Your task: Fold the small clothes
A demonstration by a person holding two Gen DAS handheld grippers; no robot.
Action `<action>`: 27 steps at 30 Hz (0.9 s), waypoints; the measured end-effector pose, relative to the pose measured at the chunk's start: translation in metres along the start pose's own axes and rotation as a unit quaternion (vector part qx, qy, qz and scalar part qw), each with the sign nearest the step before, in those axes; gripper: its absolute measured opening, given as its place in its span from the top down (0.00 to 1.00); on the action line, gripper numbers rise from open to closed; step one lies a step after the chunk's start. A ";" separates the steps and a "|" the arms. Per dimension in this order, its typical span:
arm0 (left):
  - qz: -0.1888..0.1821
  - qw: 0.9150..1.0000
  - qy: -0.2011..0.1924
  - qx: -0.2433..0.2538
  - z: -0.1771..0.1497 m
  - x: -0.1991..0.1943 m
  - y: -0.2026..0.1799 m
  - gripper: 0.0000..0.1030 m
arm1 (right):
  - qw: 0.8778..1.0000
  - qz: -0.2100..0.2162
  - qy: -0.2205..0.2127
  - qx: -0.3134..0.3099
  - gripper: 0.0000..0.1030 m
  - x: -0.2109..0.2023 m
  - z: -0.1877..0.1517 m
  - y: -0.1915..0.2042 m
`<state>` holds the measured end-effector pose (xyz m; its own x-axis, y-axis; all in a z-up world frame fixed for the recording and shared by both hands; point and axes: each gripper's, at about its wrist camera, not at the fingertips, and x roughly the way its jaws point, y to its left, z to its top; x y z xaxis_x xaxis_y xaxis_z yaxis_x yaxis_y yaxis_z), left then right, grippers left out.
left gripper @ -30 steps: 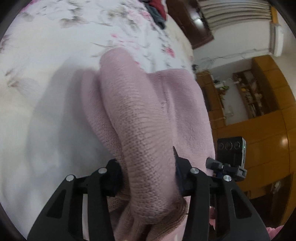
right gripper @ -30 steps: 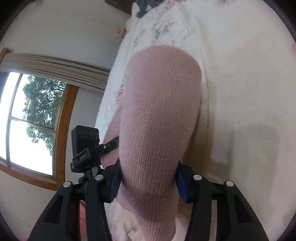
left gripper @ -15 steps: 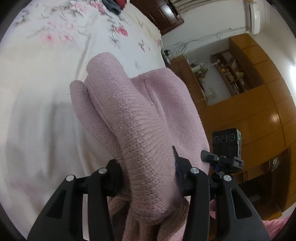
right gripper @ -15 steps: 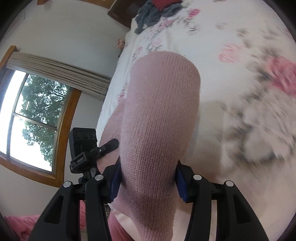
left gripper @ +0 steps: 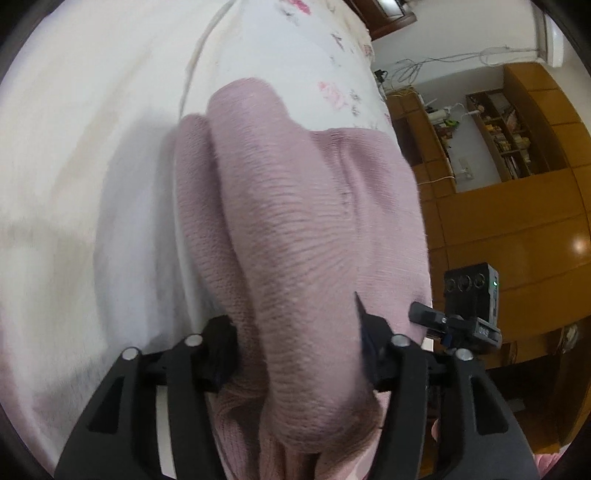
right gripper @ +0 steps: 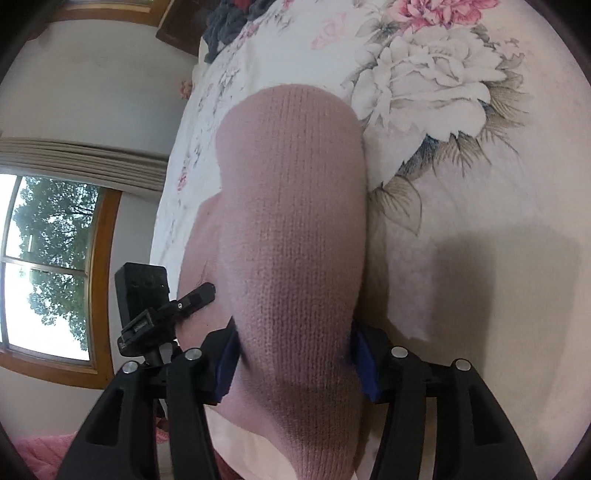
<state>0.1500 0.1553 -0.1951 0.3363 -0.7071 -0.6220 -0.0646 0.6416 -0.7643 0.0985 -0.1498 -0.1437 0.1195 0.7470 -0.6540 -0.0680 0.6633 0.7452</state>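
- left gripper (left gripper: 297,343) clamped on a thick bunched fold of the pink knit garment (left gripper: 295,206); cloth fills the gap between the jaws and spills over them, so the fingertips themselves are hidden
- garment hangs forward from the left gripper over the floral bedsheet (left gripper: 110,110); a second narrower fold sits just beside the main one on its left; its lower end is cut off at the frame bottom
- right gripper (right gripper: 295,354) closed on another rolled fold of the same pink knit garment (right gripper: 291,221); blue pads (right gripper: 364,365) only peek out at the edges of the cloth
- sheet under the right side shows a big pale flower print (right gripper: 424,74); dark clothes pile (right gripper: 232,18) at the far end of the bed, mostly cut off
- each view catches the other gripper's camera block (left gripper: 471,295) beside the cloth; its jaws out of sight there
- window (right gripper: 48,266) on the left, wooden cabinets (left gripper: 517,206) on the right; shelf contents too small to make out
- left view blurred
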 end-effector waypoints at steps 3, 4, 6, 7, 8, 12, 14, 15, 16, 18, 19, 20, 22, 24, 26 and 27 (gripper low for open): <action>0.016 1.000 0.007 -0.005 0.004 -0.003 -0.002 0.37 | 1.000 -0.021 0.003 -0.010 0.38 -0.003 -0.005 0.008; 0.024 1.000 0.006 -0.003 0.003 -0.008 -0.004 0.37 | 1.000 -0.024 0.003 -0.013 0.37 0.000 -0.008 0.015; 0.048 0.999 0.000 0.014 0.000 -0.020 -0.011 0.37 | 0.999 -0.040 0.001 -0.026 0.37 0.002 -0.011 0.027; 0.059 0.998 -0.003 0.024 -0.003 -0.027 -0.014 0.37 | 0.998 -0.046 0.001 -0.031 0.37 -0.001 -0.015 0.029; 0.070 0.997 -0.007 0.033 -0.005 -0.035 -0.019 0.37 | 0.998 -0.050 0.002 -0.039 0.37 -0.005 -0.022 0.033; 0.105 0.991 -0.026 0.079 -0.024 -0.064 -0.042 0.37 | 0.998 -0.050 0.010 -0.044 0.36 -0.014 -0.045 0.033; 0.107 0.989 -0.030 0.097 -0.037 -0.070 -0.055 0.36 | 0.998 -0.052 0.013 -0.041 0.36 -0.014 -0.054 0.026; 0.108 0.988 -0.030 0.106 -0.046 -0.071 -0.062 0.34 | 0.998 -0.054 0.015 -0.037 0.36 -0.013 -0.060 0.022; 0.111 0.986 -0.030 0.117 -0.053 -0.069 -0.067 0.34 | 0.998 -0.053 0.017 -0.033 0.36 -0.011 -0.065 0.020; 0.119 0.985 -0.027 0.125 -0.064 -0.064 -0.072 0.34 | 0.998 -0.051 0.020 -0.024 0.36 -0.005 -0.071 0.016; 0.121 0.985 -0.023 0.124 -0.067 -0.059 -0.075 0.34 | 0.998 -0.051 0.021 -0.022 0.37 -0.001 -0.074 0.016; 0.127 0.984 -0.019 0.124 -0.068 -0.053 -0.078 0.34 | 0.998 -0.054 0.021 -0.020 0.40 0.002 -0.076 0.015; 0.155 0.980 -0.011 0.126 -0.076 -0.045 -0.070 0.36 | 0.998 -0.051 0.028 -0.018 0.52 0.009 -0.079 0.014; 0.181 0.975 -0.005 0.128 -0.078 -0.039 -0.062 0.37 | 0.998 -0.056 0.034 -0.017 0.69 0.011 -0.084 0.014; 0.206 0.969 0.000 0.135 -0.081 -0.031 -0.058 0.40 | 0.997 -0.058 0.034 -0.026 0.76 0.009 -0.084 0.020; 0.215 0.967 0.004 0.135 -0.081 -0.029 -0.055 0.40 | 0.998 -0.056 0.032 -0.029 0.78 0.005 -0.084 0.023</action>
<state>0.0676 0.1163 -0.1493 0.3258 -0.3584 -0.8749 0.0515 0.9307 -0.3622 0.0145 -0.1269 -0.1411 0.0668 0.6681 -0.7411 -0.1143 0.7430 0.6595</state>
